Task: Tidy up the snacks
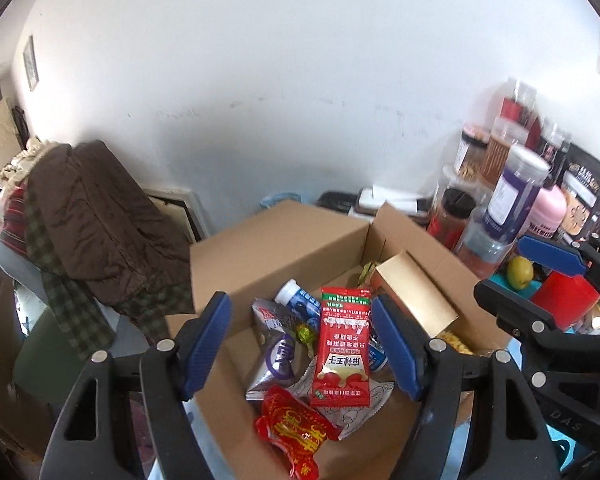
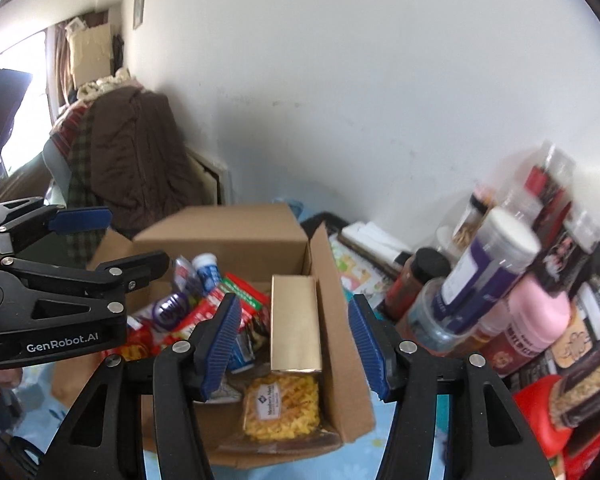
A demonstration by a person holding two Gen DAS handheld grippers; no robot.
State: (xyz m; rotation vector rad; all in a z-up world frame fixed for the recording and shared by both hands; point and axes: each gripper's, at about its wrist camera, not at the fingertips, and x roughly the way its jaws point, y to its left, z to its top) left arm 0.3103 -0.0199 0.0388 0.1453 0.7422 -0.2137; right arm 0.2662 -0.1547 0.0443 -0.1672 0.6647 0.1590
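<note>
An open cardboard box holds the snacks. In it lie a red sachet, a red-and-gold packet, a silver-and-purple packet, a small blue-and-white bottle, a gold carton and a bag of yellow snacks. My left gripper hovers open above the packets with nothing pressed between its pads. My right gripper hangs open above the gold carton, clear of it. Each gripper also shows in the other's view: the right gripper, the left gripper.
Several jars and bottles crowd the table right of the box, with a pink bottle, a red container and a lemon. A brown coat hangs over a chair at left. A blue patterned cloth covers the table.
</note>
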